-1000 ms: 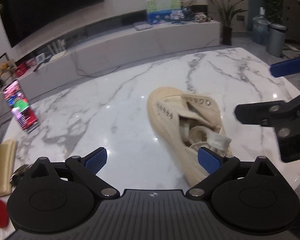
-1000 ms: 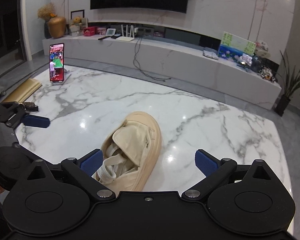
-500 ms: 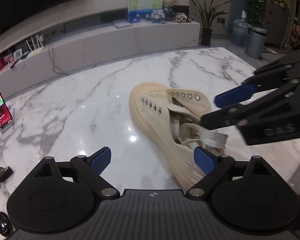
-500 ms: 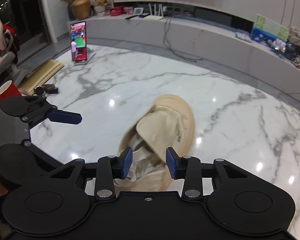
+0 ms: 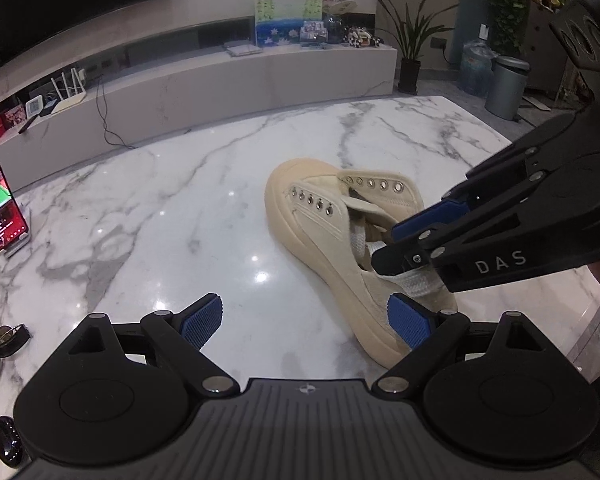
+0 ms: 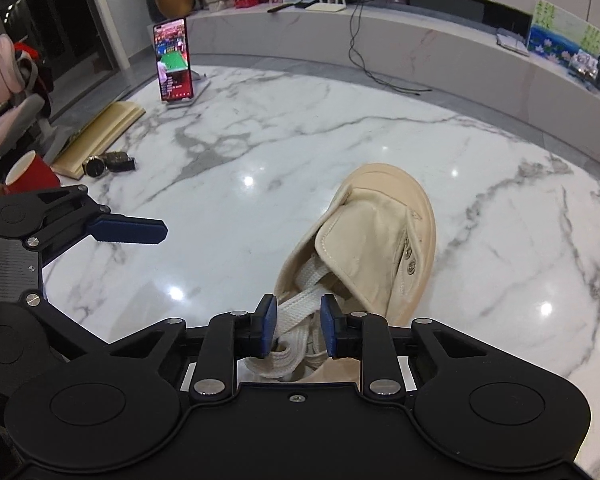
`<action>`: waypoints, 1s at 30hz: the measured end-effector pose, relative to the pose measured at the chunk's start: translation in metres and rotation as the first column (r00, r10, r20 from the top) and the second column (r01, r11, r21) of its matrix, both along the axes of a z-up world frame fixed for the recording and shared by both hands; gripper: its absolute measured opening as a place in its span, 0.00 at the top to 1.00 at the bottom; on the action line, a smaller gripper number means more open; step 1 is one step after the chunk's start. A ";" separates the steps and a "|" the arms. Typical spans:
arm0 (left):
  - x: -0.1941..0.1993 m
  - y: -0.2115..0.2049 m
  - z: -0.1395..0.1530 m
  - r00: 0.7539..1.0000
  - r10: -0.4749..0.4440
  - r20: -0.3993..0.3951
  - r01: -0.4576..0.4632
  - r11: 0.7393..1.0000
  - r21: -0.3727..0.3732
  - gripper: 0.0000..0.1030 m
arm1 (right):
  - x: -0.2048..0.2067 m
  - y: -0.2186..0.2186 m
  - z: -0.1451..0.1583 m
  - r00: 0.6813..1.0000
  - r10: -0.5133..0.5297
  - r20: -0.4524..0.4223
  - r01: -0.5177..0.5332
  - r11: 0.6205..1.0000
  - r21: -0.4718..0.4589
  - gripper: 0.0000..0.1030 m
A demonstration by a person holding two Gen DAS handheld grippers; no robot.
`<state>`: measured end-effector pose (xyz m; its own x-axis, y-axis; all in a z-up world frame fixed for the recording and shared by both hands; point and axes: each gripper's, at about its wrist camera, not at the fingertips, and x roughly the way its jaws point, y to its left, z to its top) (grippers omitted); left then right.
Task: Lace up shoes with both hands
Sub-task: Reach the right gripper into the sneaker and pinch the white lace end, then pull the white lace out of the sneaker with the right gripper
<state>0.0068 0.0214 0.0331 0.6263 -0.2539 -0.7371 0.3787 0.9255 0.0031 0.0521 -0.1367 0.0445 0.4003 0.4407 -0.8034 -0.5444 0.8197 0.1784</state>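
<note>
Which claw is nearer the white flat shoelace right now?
Right. The right claw straddles the white flat shoelace at the shoe's opening; the left claw hangs wide open beside the shoe, short of it.

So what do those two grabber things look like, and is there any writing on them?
Both are matte black plastic. The left gripper has two round discs with silver screws, a ribbed body, and blue ridged pads on its fingers. The right gripper is built the same, with blue pads too. White letters "DAS" are printed on its side. No cables or sleeves show.
</note>
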 end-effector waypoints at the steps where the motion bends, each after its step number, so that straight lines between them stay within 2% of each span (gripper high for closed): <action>1: 0.000 0.000 0.000 1.000 0.000 0.001 0.000 1.000 0.000 0.12 | -0.001 -0.001 0.000 1.000 0.000 -0.003 0.000 1.000 0.003 0.77; 3: 0.001 -0.001 0.000 1.000 -0.001 -0.002 0.001 1.000 0.003 0.12 | -0.001 -0.001 0.000 1.000 0.001 -0.010 -0.001 1.000 0.006 0.76; 8: 0.002 -0.003 -0.003 1.000 -0.006 -0.012 0.007 1.000 0.016 0.12 | -0.001 0.000 -0.005 1.000 -0.003 -0.027 0.003 1.000 -0.005 0.64; 10: 0.002 -0.004 -0.005 1.000 -0.008 -0.014 0.009 1.000 0.025 0.12 | 0.002 -0.002 -0.009 0.999 -0.006 -0.044 0.006 1.000 0.000 0.64; 12: 0.002 -0.004 -0.006 1.000 -0.011 -0.017 0.011 1.000 0.023 0.12 | 0.003 -0.002 -0.011 0.998 0.004 -0.058 -0.003 1.000 0.012 0.69; 13: 0.002 -0.004 -0.006 1.000 -0.011 -0.019 0.012 1.000 0.021 0.12 | 0.003 -0.002 -0.012 0.998 0.011 -0.063 -0.010 1.000 0.019 0.84; 14: 0.002 -0.003 -0.006 1.000 -0.011 -0.018 0.012 1.000 0.022 0.12 | 0.003 -0.002 -0.012 0.998 0.019 -0.065 -0.017 1.000 0.024 0.94; 21: 0.003 -0.004 -0.004 1.000 -0.004 -0.012 0.005 1.000 0.021 0.12 | -0.011 -0.001 0.006 0.998 0.066 -0.004 -0.066 0.997 0.038 0.99; 30: -0.005 -0.024 0.007 0.996 -0.084 0.023 0.085 0.996 -0.018 0.12 | -0.018 -0.034 0.032 0.999 -0.008 0.048 0.003 0.995 0.096 0.99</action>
<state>0.0022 -0.0030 0.0402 0.6181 -0.3200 -0.7180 0.4556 0.8902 -0.0045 0.0343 -0.1708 0.0767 0.4406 0.5121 -0.7374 -0.5497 0.8033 0.2294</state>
